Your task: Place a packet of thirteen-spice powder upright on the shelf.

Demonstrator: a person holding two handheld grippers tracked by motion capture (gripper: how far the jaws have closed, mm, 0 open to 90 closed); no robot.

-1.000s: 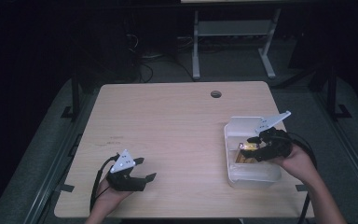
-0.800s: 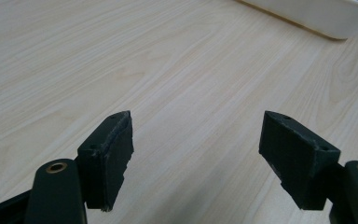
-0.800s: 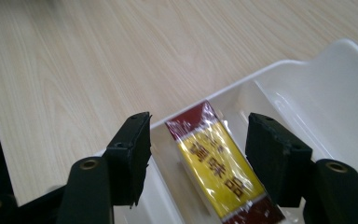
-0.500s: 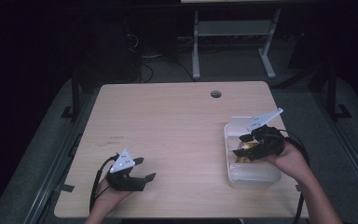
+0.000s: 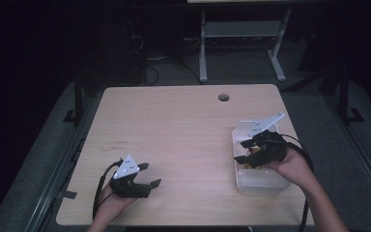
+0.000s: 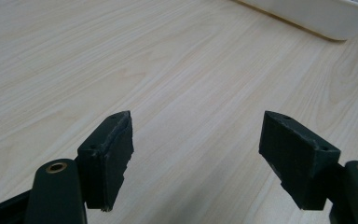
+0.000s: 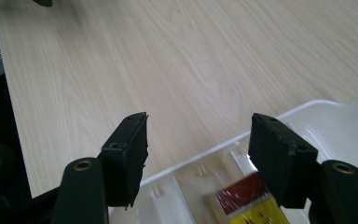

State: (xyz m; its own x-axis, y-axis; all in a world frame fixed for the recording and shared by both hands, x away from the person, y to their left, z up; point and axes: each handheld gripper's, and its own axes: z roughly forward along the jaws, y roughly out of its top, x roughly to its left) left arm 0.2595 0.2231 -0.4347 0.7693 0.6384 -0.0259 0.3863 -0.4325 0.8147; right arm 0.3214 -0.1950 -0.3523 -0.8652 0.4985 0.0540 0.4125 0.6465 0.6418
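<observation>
A white plastic bin [image 5: 244,133] stands at the table's right side, and its rim [image 7: 223,151] crosses the right gripper view. Inside lies a red and yellow packet [image 7: 249,203], also visible as a yellow patch [image 5: 248,157] in the high view. My right gripper [image 5: 244,151] hovers over the bin, open, nothing between its jaws [image 7: 198,154]. My left gripper [image 5: 149,175] rests low near the table's front left, open and empty [image 6: 196,154], pointing across bare wood toward the bin's corner [image 6: 317,16].
The light wooden table [image 5: 183,125] has a round cable hole [image 5: 223,97] at its far edge. Behind it stands a white metal frame [image 5: 241,34] on dark floor. Cables trail from both grippers.
The right gripper has shifted slightly left and back over the bin and tilted. The left gripper has stayed in place.
</observation>
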